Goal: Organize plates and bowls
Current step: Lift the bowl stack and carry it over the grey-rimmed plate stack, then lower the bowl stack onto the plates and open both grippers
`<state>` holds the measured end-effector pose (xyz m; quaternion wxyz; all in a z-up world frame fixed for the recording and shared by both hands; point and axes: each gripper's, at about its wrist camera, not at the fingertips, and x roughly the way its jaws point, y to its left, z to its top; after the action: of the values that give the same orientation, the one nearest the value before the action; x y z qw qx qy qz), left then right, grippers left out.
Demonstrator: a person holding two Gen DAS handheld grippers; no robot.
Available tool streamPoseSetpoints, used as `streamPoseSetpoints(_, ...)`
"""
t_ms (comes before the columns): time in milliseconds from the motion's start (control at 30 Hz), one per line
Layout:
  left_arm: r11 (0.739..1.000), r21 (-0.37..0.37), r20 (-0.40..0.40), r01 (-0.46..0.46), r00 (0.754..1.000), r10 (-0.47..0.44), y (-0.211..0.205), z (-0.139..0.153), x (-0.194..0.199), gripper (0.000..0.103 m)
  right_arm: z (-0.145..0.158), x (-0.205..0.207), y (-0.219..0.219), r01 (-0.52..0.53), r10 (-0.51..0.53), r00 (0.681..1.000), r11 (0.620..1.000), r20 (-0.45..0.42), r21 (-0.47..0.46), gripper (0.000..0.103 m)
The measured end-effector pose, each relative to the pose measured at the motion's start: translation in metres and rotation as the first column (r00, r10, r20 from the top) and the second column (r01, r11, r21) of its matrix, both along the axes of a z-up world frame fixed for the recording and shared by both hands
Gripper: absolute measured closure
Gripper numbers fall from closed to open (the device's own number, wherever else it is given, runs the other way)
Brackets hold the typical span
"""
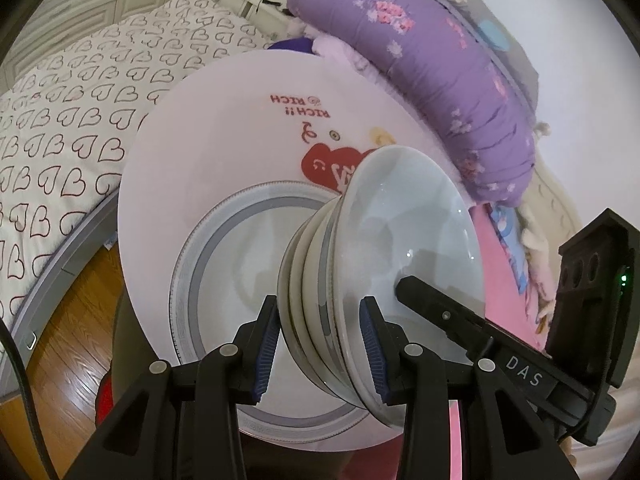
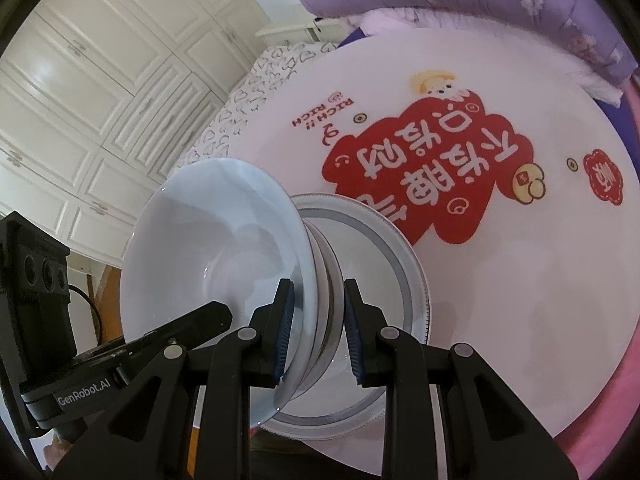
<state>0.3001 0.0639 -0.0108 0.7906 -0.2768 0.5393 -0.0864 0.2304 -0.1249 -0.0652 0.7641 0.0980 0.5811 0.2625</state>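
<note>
Both grippers are clamped on one stack of nested bowls (image 1: 332, 312): the left gripper (image 1: 324, 344) grips its rims at one side, the right gripper (image 2: 318, 332) at the opposite side. The stack sits over a grey-banded plate (image 1: 208, 264) on a round white table (image 1: 192, 132); whether it touches the plate cannot be told. Print on the table reads "RICH!! RICH" beside a red cartoon patch with Chinese characters. Around it are a heart-patterned bed (image 1: 60, 128), a purple quilt (image 1: 440, 80), white wardrobe doors (image 2: 88, 100) and wood floor (image 1: 68, 344). The table's near edge is cut off. The gripper bodies read "DAS" and "GenRobot.AI"
</note>
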Motion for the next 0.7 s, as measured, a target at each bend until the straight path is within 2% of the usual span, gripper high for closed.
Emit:
streamPoseSetpoints(233, 1.0, 0.008, -0.013, 0.001, 1.0, 0.0, -0.001, -0.011, 0.009, 0.068, -0.007, 0.0, 0.003, -0.007, 0.006, 1.0, 1.0, -0.012, -0.012, 0.078)
streamPoseSetpoints(600, 1.0, 0.028, 0.033, 0.013, 0.999, -0.014, -0.005, -0.014, 0.006, 0.066, -0.011, -0.002, -0.004, 0.011, -0.011, 1.0, 0.999, 0.002, 0.03, 0.074)
streamPoseSetpoints(667, 1.0, 0.026, 0.035, 0.017, 0.999, -0.018, -0.005, -0.015, 0.004, 0.065, -0.007, -0.004, -0.008, 0.019, -0.02, 1.0, 0.999, 0.021, 0.037, 0.068)
streamPoseSetpoints(700, 1.0, 0.023, 0.038, 0.015, 0.999, -0.016, -0.004, -0.015, 0.003, 0.064, -0.005, -0.004, -0.01, 0.026, -0.027, 0.999, 0.999, 0.027, 0.041, 0.059)
